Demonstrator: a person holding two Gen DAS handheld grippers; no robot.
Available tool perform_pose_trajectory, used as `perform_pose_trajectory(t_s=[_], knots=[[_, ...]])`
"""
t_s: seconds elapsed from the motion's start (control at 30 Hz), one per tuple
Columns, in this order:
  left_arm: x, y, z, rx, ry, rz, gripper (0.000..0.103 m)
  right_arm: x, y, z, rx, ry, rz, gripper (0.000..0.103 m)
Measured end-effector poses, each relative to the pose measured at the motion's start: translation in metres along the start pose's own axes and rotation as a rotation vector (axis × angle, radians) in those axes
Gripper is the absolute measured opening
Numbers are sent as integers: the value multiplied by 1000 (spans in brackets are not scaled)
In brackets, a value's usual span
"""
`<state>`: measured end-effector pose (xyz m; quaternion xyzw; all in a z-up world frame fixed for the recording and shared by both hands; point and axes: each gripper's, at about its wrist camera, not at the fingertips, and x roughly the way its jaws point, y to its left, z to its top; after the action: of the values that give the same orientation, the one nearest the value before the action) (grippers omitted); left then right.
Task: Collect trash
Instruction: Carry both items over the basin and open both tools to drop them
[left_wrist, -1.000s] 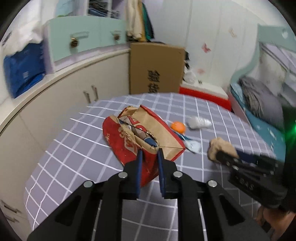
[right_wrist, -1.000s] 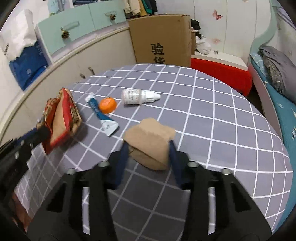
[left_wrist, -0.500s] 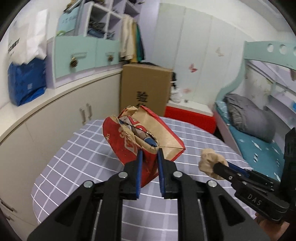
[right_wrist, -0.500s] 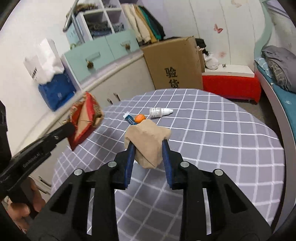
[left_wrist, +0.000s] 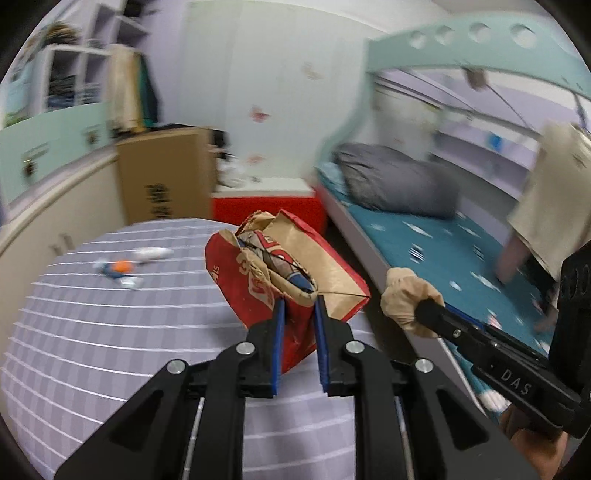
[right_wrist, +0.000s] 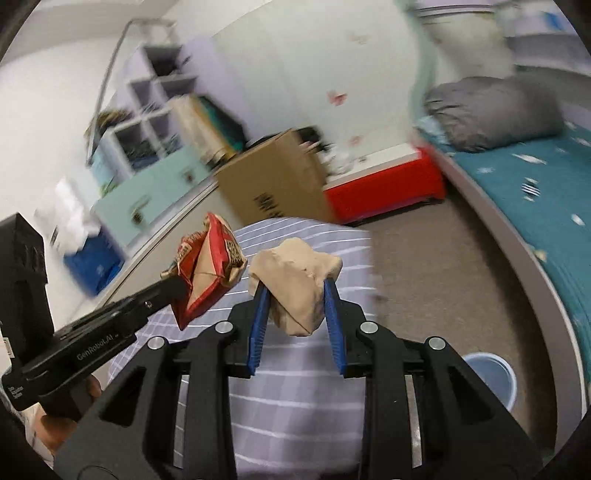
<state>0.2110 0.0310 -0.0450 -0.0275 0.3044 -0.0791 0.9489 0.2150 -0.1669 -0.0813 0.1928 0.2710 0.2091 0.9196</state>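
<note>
My left gripper (left_wrist: 298, 314) is shut on a crumpled red and brown paper bag (left_wrist: 280, 273), held in the air above the round checked table (left_wrist: 110, 332). The same bag (right_wrist: 208, 266) shows at the left of the right wrist view, on the left gripper's fingertips. My right gripper (right_wrist: 295, 295) is shut on a tan crumpled paper wad (right_wrist: 295, 277), also lifted off the table; the wad (left_wrist: 406, 295) shows at the right in the left wrist view. An orange ball (left_wrist: 122, 266), a white bottle (left_wrist: 151, 253) and a small tube lie on the table, far left.
A light blue bin (right_wrist: 491, 380) stands on the floor at the lower right of the right wrist view. A bed with teal sheet (left_wrist: 424, 240) and grey pillow is to the right. A cardboard box (right_wrist: 277, 184), a red bench (right_wrist: 384, 192) and cupboards stand behind the table.
Both grippers lifted their loads off the table and swung right, toward the bed side. The bin has come into the right wrist view. The right jaws narrowed slightly on the wad.
</note>
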Motion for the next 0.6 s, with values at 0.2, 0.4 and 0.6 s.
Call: perform_pose_trajectory(t_s=[0.2, 0.4, 0.6], knots=[[34, -95, -30, 118, 110, -165, 15, -63, -90, -27, 140, -75, -157, 29], [83, -161, -68, 213, 248, -260, 15, -82, -156, -63, 243, -62, -274, 29], [166, -191, -119, 244, 461, -295, 15, -61, -212, -101, 331, 20, -368, 29]])
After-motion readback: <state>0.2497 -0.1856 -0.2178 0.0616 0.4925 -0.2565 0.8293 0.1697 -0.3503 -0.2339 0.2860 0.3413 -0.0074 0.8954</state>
